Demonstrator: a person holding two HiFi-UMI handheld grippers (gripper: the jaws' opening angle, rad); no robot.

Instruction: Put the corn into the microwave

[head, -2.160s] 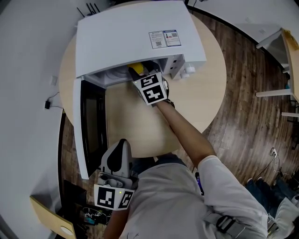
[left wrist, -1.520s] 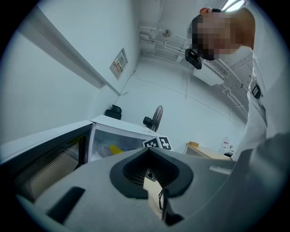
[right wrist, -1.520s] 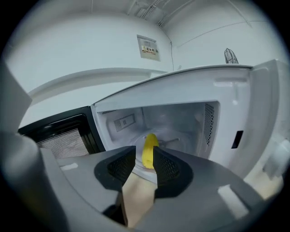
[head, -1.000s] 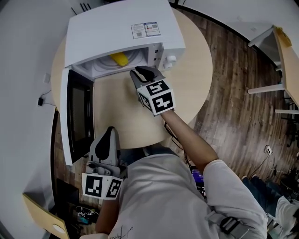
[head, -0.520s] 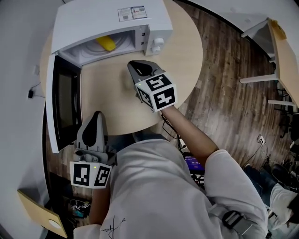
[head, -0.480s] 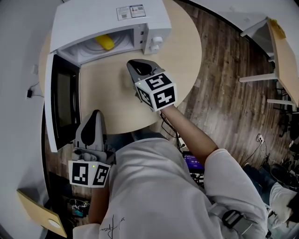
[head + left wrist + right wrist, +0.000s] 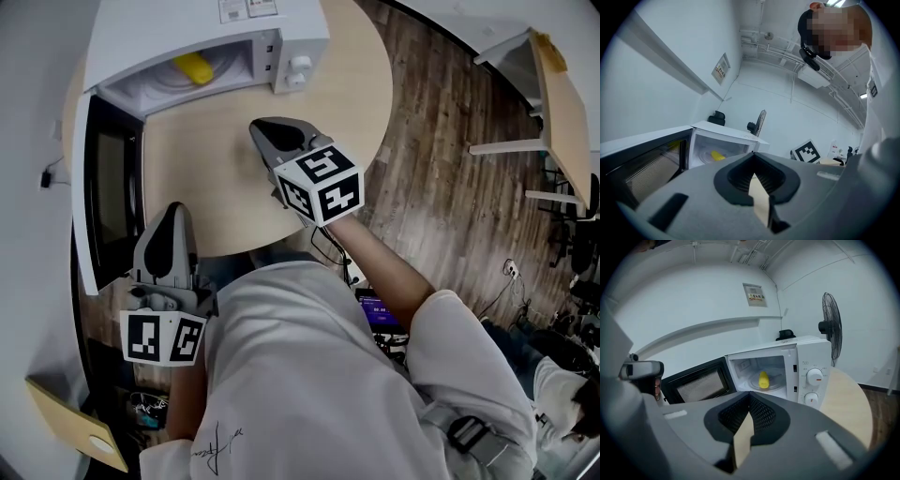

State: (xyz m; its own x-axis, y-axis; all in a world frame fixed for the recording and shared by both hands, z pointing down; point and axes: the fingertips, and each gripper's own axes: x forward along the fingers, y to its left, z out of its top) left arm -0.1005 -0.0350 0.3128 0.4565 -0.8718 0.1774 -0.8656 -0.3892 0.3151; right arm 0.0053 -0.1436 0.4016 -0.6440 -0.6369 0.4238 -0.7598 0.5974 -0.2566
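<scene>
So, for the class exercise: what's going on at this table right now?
A person holds a gripper in each hand at a round table. The corn already lies inside the microwave, whose door stands open. The right gripper hovers over the table in front of the microwave, shut and empty. The left gripper is low beside the person, near the door, also shut on nothing. Closing the door looks like what is left.

A smooth, glossy white microwave [image 7: 159, 28] stands on a matt, pale wood table [image 7: 216, 159]; beside the table lies a dark wood-plank floor [image 7: 441, 122].
</scene>
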